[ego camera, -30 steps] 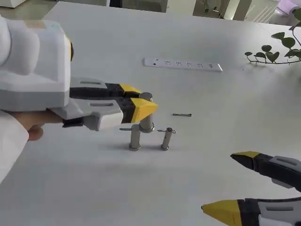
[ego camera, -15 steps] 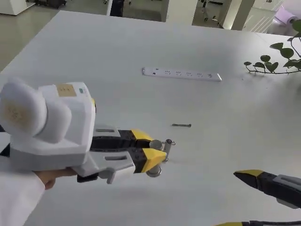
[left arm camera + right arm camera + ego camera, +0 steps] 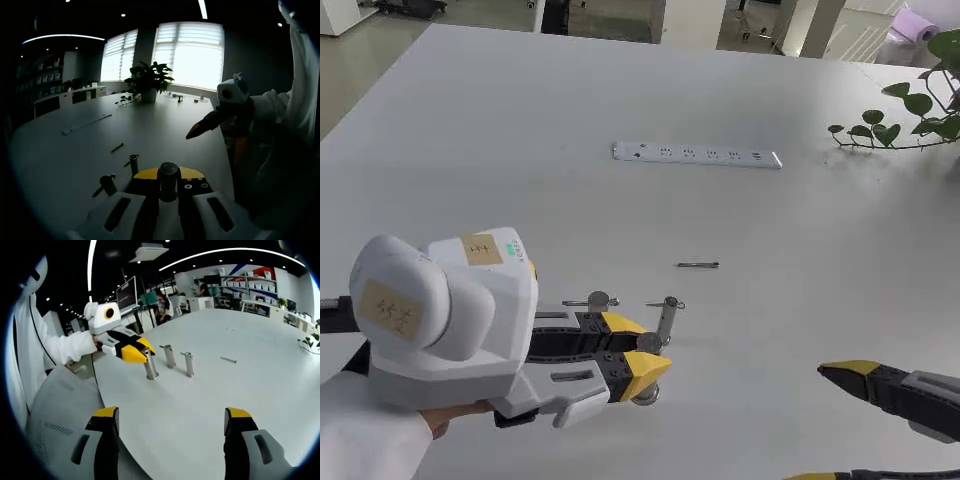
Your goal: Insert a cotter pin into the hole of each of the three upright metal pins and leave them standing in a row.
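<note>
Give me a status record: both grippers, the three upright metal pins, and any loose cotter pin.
left gripper: shut on the nearest short cylindrical steel pin, which is upright
right gripper: open, empty, apart from the pins
left free steel pin: standing, thin wire cotter pin through its top
right free steel pin: standing, looped cotter pin through its top
loose cotter pin: flat on the white table, beyond the pins
held pin's hole: behind the jaws, cannot tell
</note>
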A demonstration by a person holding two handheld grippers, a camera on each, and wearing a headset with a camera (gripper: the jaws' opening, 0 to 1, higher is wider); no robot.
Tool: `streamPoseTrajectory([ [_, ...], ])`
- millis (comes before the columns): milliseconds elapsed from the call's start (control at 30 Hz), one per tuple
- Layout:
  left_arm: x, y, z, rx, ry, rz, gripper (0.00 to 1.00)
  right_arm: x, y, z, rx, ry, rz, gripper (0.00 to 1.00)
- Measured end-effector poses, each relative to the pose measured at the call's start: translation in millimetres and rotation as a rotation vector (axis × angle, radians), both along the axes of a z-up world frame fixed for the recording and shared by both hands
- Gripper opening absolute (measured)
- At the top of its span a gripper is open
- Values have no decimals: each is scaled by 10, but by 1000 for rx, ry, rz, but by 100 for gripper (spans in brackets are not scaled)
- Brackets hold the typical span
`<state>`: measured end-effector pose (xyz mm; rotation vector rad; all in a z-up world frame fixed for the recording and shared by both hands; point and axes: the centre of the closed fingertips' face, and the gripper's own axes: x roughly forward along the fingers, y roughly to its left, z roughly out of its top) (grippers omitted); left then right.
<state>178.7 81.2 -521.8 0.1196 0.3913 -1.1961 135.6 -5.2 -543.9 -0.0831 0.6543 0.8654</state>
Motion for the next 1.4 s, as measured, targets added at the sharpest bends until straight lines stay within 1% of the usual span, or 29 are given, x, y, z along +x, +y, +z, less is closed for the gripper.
streamPoseTrajectory([
  [33, -1, -2, -21, 8, 2, 1, 10, -4, -3, -2, 0, 1, -1, 85],
  [67, -12, -7, -47, 16, -5, -6, 10, -8, -8, -5, 0, 2, -3, 85],
  [233, -40, -22, -145, 28, -4, -15, 10, -17, -7, -6, 3, 3, -8, 85],
  [333, -63, -34, -190, 38, -10, -26, 10, -23, -1, -12, 3, 5, -8, 85],
  [500, -66, -35, -254, 40, -1, -23, 10, -37, 11, -32, -3, 12, -2, 85],
  [567, -62, -28, -284, 48, 2, -19, 10, -42, 16, -36, -4, 14, 0, 85],
  [600, -58, -24, -292, 54, -5, -18, 10, -43, 18, -36, -4, 14, 0, 85],
  [633, -54, -19, -295, 60, -19, -19, 10, -43, 19, -36, -4, 15, 0, 85],
  [667, -50, -17, -296, 62, -22, -18, 10, -42, 20, -35, -1, 16, -3, 85],
  [767, -43, -11, -303, 66, -25, -17, 10, -44, 24, -32, 4, 18, -6, 84],
  [800, -39, -9, -312, 70, -31, -18, 10, -47, 25, -32, 2, 18, -5, 84],
  [1033, -44, -17, -370, 86, -40, -29, 10, -62, 36, -49, -3, 23, 0, 84],
  [1133, -66, -30, -396, 98, -55, -44, 11, -64, 32, -54, -2, 25, -3, 84],
  [1333, -61, -41, -410, 97, -49, -39, 11, -74, 34, -65, -3, 30, 0, 84],
  [1400, -52, -38, -411, 101, -67, -41, 11, -78, 36, -69, -4, 31, 2, 84],
])
